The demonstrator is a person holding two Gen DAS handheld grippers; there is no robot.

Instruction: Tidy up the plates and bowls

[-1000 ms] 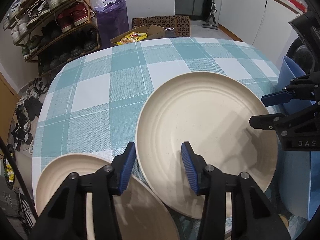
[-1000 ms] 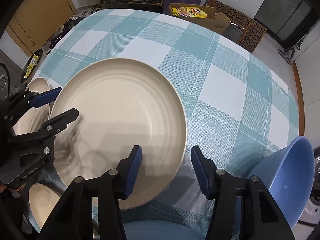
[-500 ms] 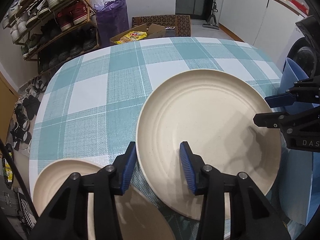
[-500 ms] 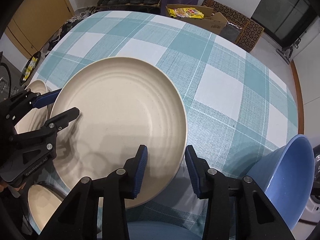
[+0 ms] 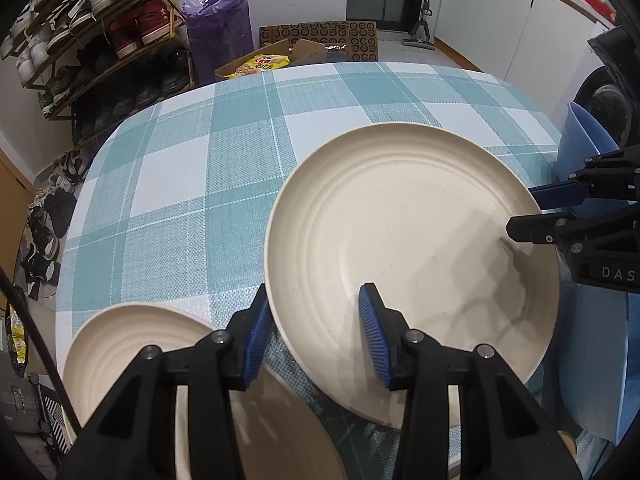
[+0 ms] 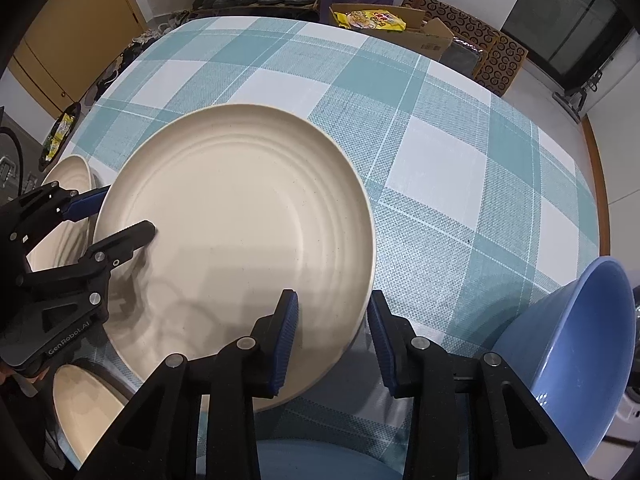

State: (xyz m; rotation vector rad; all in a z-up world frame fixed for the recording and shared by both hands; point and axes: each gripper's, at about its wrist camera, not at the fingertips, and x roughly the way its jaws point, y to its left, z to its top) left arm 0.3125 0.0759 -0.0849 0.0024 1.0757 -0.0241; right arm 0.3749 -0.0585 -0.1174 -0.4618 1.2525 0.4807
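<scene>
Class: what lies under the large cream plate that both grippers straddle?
Under the large cream plate shows the checked tablecloth; its near edge overhangs a smaller cream plate. Whatever lies beneath its middle is hidden.

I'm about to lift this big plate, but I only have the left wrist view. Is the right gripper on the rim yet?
Observer: It's not clamped. The right gripper straddles the large plate at its near rim, with one pad over the inside and one outside. The jaws are closing.
Operator: Is anything beside it on that side?
Observer: Yes, a blue bowl sits tilted to the right of that gripper, apart from the plate.
</scene>
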